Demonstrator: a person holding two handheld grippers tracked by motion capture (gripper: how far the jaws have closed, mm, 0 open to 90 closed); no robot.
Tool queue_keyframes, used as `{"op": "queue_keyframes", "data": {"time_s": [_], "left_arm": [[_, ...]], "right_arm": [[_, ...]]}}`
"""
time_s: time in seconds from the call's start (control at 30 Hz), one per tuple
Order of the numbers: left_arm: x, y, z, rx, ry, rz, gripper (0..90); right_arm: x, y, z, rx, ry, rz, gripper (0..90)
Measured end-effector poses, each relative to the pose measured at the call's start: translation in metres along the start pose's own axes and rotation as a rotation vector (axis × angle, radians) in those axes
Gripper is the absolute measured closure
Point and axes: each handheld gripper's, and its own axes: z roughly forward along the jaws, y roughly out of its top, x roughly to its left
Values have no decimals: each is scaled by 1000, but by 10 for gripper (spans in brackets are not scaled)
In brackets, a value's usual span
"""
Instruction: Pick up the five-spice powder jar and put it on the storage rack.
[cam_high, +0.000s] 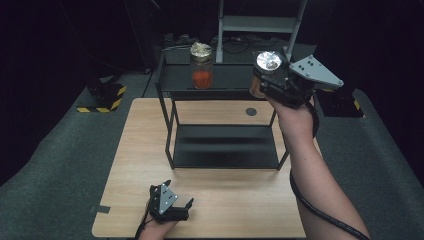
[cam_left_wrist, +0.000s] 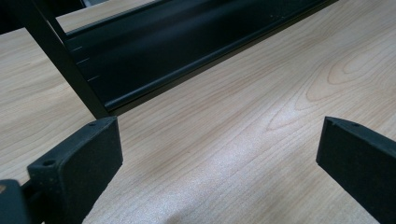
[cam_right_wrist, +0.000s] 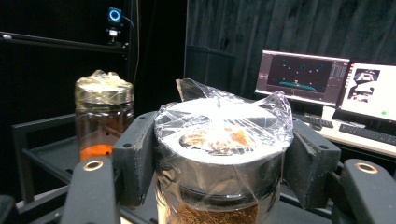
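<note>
We judge the work about half done: one jar (cam_high: 201, 67) already stands on the top shelf (cam_high: 225, 77) of the black rack (cam_high: 172, 135), toward 11 o'clock on that shelf, and the second jar (cam_high: 265, 67) is in our right gripper (cam_high: 280, 82), raised at the shelf's 3 o'clock end. Whether its base already touches the shelf we cannot tell. What seems left is to set it down beside the first and let go.

In the right gripper view the jaws are pinched on the second jar (cam_right_wrist: 222, 158) from both sides, just under its silver lid (cam_right_wrist: 219, 135), which is covered in crinkled clear film. Through the glass low down we see a brown, granular filling. The first jar (cam_right_wrist: 103, 121), at 9 o'clock of it and apart, has a gold-toned lid under similar film and orange-red contents settled in its lower part.

Our left gripper (cam_high: 170, 202) rests at 6 o'clock on the tabletop (cam_high: 135, 150), its jaws spread wide with nothing between them, pointing at the rack's bottom shelf (cam_left_wrist: 187, 51).
</note>
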Motion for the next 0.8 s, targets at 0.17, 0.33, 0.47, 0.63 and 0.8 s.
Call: {"op": "queue_keyframes", "data": {"time_s": [0.17, 0.33, 0.47, 0.63, 0.8], "left_arm": [[1, -1, -1, -3, -2, -8, 6], [1, -1, -1, -6, -1, -7, 6], [1, -2, -1, -8, -2, -10, 6], [2, -2, -1, -10, -3, -12, 6], [3, -2, -1, -13, -4, -16, 6]], "right_arm": [[-1, 0, 11, 3, -7, 2, 341], [-3, 1, 19, 12, -14, -4, 341], [-6, 1, 27, 15, -25, -1, 340], [-8, 1, 32, 16, -32, 1, 341], [-9, 0, 39, 19, -37, 2, 340]]}}
